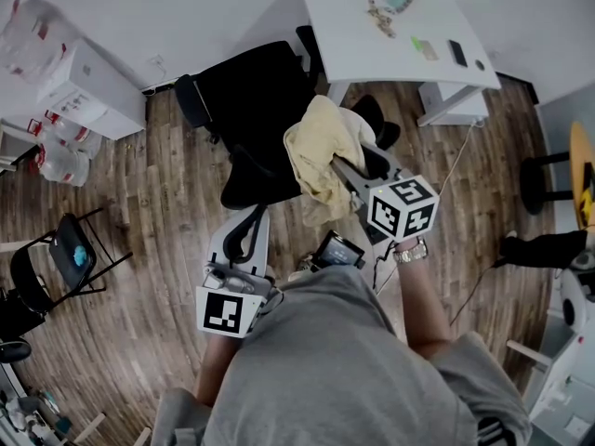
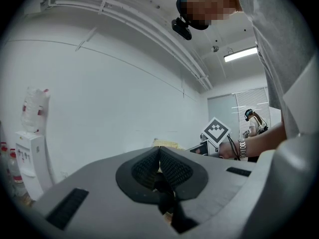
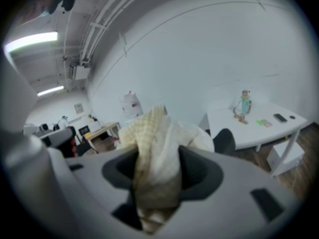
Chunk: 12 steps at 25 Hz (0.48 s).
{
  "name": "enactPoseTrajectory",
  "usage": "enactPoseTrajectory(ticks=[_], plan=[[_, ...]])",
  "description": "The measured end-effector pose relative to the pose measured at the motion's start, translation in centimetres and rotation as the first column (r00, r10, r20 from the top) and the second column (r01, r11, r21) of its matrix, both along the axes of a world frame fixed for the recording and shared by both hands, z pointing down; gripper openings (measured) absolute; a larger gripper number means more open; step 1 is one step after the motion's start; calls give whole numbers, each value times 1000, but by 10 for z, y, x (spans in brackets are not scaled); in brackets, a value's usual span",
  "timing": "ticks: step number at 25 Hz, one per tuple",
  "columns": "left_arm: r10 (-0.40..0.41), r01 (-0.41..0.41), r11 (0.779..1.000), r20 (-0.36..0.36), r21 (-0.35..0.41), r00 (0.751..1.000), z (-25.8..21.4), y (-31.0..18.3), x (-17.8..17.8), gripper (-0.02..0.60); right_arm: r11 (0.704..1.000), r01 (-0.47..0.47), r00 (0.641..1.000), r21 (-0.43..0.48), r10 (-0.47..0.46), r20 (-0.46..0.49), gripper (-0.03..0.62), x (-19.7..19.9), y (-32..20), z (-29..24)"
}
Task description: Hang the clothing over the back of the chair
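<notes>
Clothing (image 1: 319,147) hung bunched in the right claw (image 1: 342,167), clamped between its jaws, just beside the back of the chair (image 1: 256,91) and apparently not yet draped over it. The left claw (image 1: 244,238) was closed on nothing. Draping and release seemingly remained.

open floor (image 1: 158,221) lies left of the black chair (image 1: 256,100); the white desk (image 1: 372,35) crowds its far right.

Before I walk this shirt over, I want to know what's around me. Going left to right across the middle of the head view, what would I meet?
small black folding chair → left gripper → cream clothing → black stool-like frame
</notes>
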State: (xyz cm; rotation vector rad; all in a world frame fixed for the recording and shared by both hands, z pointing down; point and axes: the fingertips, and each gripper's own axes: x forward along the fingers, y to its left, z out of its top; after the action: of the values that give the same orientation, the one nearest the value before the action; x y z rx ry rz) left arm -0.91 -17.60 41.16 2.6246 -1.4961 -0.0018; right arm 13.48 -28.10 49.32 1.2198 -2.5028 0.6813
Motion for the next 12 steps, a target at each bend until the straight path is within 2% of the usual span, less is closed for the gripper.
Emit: enactPoseTrajectory(ticks=[12], plan=[[13,-13,1000,-17,0,1000,0,3,-5,31,1000,-18,999,6,18,-37,233,-3,0,2]])
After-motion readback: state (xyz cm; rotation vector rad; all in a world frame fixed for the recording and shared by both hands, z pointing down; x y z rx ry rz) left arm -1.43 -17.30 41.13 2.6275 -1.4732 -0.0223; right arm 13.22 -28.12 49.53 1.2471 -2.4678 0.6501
